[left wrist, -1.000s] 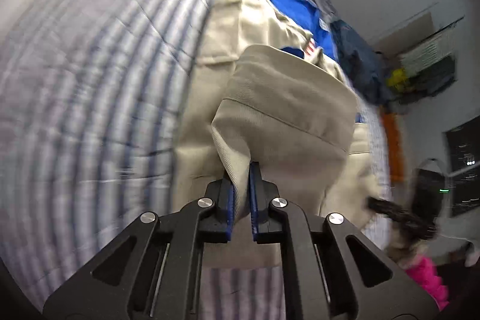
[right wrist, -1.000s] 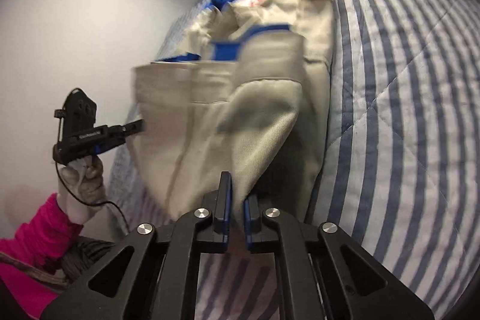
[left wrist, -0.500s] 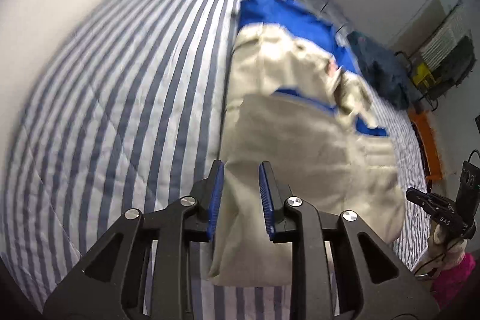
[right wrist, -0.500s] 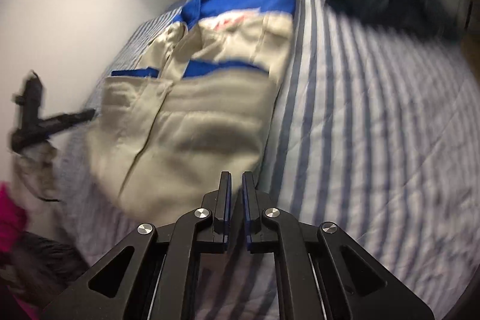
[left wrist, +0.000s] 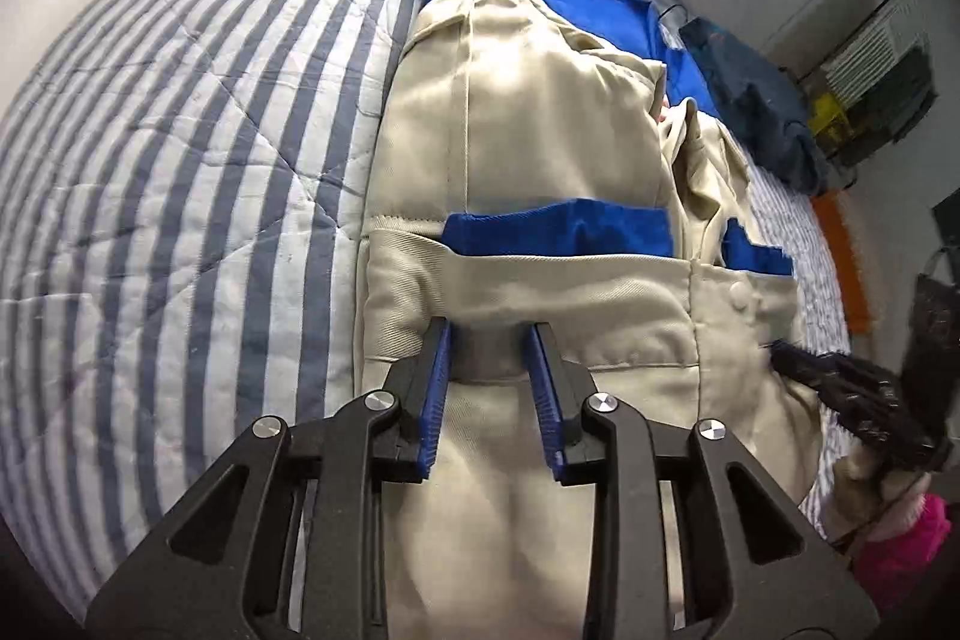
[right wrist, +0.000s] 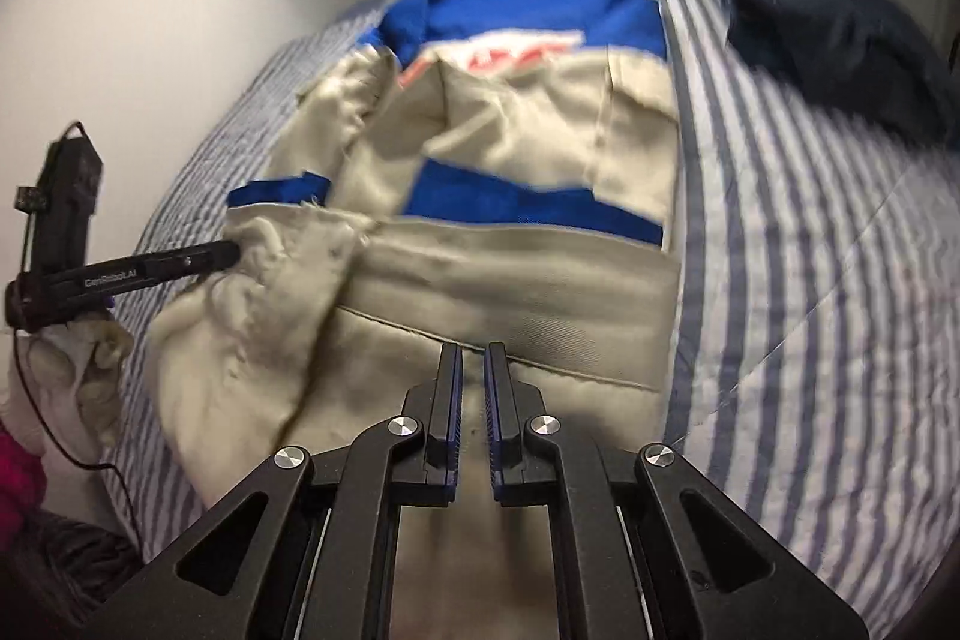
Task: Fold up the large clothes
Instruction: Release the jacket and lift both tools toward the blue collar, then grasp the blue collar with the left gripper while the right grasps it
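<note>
Beige-and-blue jacket (left wrist: pixel 540 148) lies on striped quilt (left wrist: pixel 180 130); left gripper (left wrist: pixel 489 340) fingers opening, empty; right gripper (right wrist: pixel 471 358) fingers nearly closed.

A bed covered by a blue-and-white striped quilt (left wrist: pixel 198 172) carries everything here. A beige and blue garment (left wrist: pixel 540 130) lies folded along its middle, the blue collar end toward the far edge. Well apart from it, near the far corner, a dark navy cloth (right wrist: pixel 840 40) sits in a crumpled heap on the stripes
</note>
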The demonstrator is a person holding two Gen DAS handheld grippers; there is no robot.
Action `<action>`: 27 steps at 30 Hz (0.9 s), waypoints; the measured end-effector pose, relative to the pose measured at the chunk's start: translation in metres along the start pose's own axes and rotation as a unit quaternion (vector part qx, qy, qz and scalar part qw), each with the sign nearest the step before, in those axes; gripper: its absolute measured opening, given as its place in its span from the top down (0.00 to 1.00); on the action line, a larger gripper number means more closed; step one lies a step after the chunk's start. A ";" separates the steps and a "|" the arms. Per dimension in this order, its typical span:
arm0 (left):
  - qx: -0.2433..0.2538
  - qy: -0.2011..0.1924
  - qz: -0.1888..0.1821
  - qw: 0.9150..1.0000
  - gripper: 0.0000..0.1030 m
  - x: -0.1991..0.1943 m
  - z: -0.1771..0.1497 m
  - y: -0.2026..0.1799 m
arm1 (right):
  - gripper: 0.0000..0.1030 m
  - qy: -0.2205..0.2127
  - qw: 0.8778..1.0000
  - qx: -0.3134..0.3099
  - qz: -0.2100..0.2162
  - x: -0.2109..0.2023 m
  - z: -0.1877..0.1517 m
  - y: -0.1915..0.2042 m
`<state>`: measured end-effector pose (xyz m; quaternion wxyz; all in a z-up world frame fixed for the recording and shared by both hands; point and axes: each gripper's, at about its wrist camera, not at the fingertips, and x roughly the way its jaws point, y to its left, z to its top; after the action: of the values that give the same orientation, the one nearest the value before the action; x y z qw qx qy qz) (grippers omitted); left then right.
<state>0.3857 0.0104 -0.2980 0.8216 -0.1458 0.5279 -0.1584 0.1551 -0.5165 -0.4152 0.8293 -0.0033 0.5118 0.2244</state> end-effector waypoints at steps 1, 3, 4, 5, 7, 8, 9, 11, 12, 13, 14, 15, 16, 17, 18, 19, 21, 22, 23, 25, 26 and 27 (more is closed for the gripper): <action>0.012 -0.002 0.007 1.000 0.71 0.000 -0.001 -0.003 | 0.95 0.010 1.000 -0.001 -0.001 0.006 -0.001 -0.001; 0.045 -0.002 0.034 0.998 0.71 -0.002 -0.003 -0.014 | 0.95 0.011 1.000 -0.007 -0.010 0.013 -0.002 0.001; 0.043 -0.002 0.037 0.998 0.71 -0.003 -0.002 -0.016 | 0.95 0.013 1.000 -0.010 -0.016 0.012 0.000 0.004; 0.034 0.001 0.031 0.999 0.71 -0.007 -0.001 -0.016 | 0.94 0.016 1.000 -0.014 -0.021 0.010 0.002 0.006; 0.030 -0.002 0.016 0.999 0.71 -0.020 0.003 -0.015 | 0.94 0.012 0.999 -0.022 -0.025 -0.003 0.007 0.011; 0.027 -0.011 0.012 0.999 0.71 -0.029 0.006 -0.013 | 0.94 0.000 1.000 -0.023 -0.020 -0.014 0.010 0.012; 0.022 -0.020 0.005 1.000 0.71 -0.038 0.009 -0.011 | 0.94 -0.011 1.000 -0.024 -0.013 -0.027 0.014 0.013; 0.010 -0.034 -0.011 0.999 0.71 -0.057 0.019 -0.005 | 0.94 -0.028 0.999 -0.019 -0.004 -0.046 0.023 0.011; 0.008 -0.040 -0.015 0.999 0.71 -0.065 0.026 -0.003 | 0.94 -0.037 0.999 -0.016 0.001 -0.056 0.029 0.009; 0.009 -0.047 -0.014 0.999 0.71 -0.074 0.036 -0.001 | 0.94 -0.044 0.999 -0.016 0.004 -0.063 0.034 0.008; 0.010 -0.053 -0.012 0.998 0.71 -0.082 0.046 -0.001 | 0.94 -0.053 0.998 -0.018 0.004 -0.075 0.041 0.007; 0.011 -0.058 -0.012 0.998 0.71 -0.089 0.056 0.000 | 0.94 -0.059 0.998 -0.021 0.002 -0.082 0.049 0.006; 0.013 -0.064 -0.012 0.998 0.68 -0.093 0.070 -0.001 | 0.93 -0.067 0.997 -0.027 -0.001 -0.092 0.059 0.005; 0.016 -0.071 -0.012 0.997 0.62 -0.099 0.085 -0.002 | 0.87 -0.077 0.996 -0.033 -0.006 -0.102 0.069 0.004; 0.020 -0.080 -0.009 0.997 0.58 -0.106 0.100 -0.004 | 0.78 -0.086 0.995 -0.037 -0.014 -0.111 0.080 0.003; 0.024 -0.092 -0.005 0.995 0.54 -0.113 0.114 -0.006 | 0.73 -0.092 0.995 -0.040 -0.021 -0.118 0.088 0.000; 0.034 -0.106 0.000 0.994 0.53 -0.120 0.138 -0.010 | 0.69 -0.110 0.992 -0.048 -0.038 -0.131 0.110 -0.004; 0.039 -0.109 0.001 0.993 0.52 -0.121 0.154 -0.014 | 0.69 -0.115 0.991 -0.051 -0.043 -0.136 0.122 -0.008; 0.042 -0.110 0.001 0.993 0.50 -0.119 0.163 -0.017 | 0.69 -0.116 0.991 -0.052 -0.041 -0.138 0.135 -0.013; 0.044 -0.114 0.003 0.993 0.50 -0.115 0.185 -0.023 | 0.69 -0.113 0.992 -0.048 -0.030 -0.137 0.157 -0.024; 0.044 -0.116 0.006 0.992 0.50 -0.109 0.196 -0.025 | 0.69 -0.114 0.992 -0.044 -0.030 -0.134 0.169 -0.030; 0.043 -0.116 0.008 0.992 0.50 -0.102 0.205 -0.026 | 0.69 -0.114 0.992 -0.042 -0.030 -0.129 0.177 -0.035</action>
<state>0.5300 0.0435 -0.1215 0.8842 -0.1234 0.4224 -0.1569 0.2702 -0.5541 -0.2291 0.8876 -0.0277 0.4037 0.2201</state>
